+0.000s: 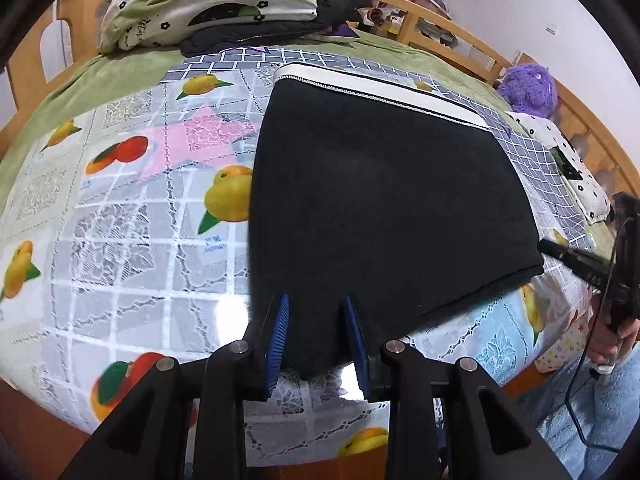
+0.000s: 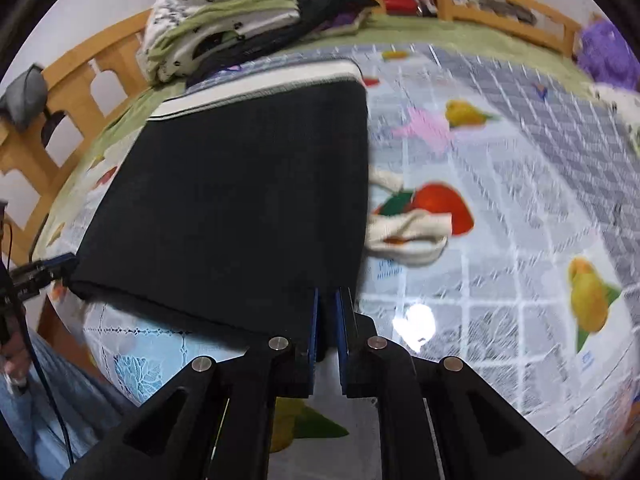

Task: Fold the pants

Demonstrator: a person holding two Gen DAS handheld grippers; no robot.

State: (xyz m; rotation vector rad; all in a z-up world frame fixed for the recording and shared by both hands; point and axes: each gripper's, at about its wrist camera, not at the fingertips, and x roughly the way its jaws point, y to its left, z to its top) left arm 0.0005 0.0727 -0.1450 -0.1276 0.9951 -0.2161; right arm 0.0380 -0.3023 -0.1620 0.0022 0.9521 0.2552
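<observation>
The black pants lie folded flat on the fruit-print tablecloth, white waistband toward the frame's top. The left gripper stands apart around the near corner; the right gripper pinches the other corner. Likely mid-fold: next, lift both corners toward the waistband.

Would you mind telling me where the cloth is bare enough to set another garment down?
The fruit-print tablecloth lies bare between the black pants and the bed's green edge. Crowded spots: the bedding pile behind, and the white drawstring on the pants' other side.
</observation>
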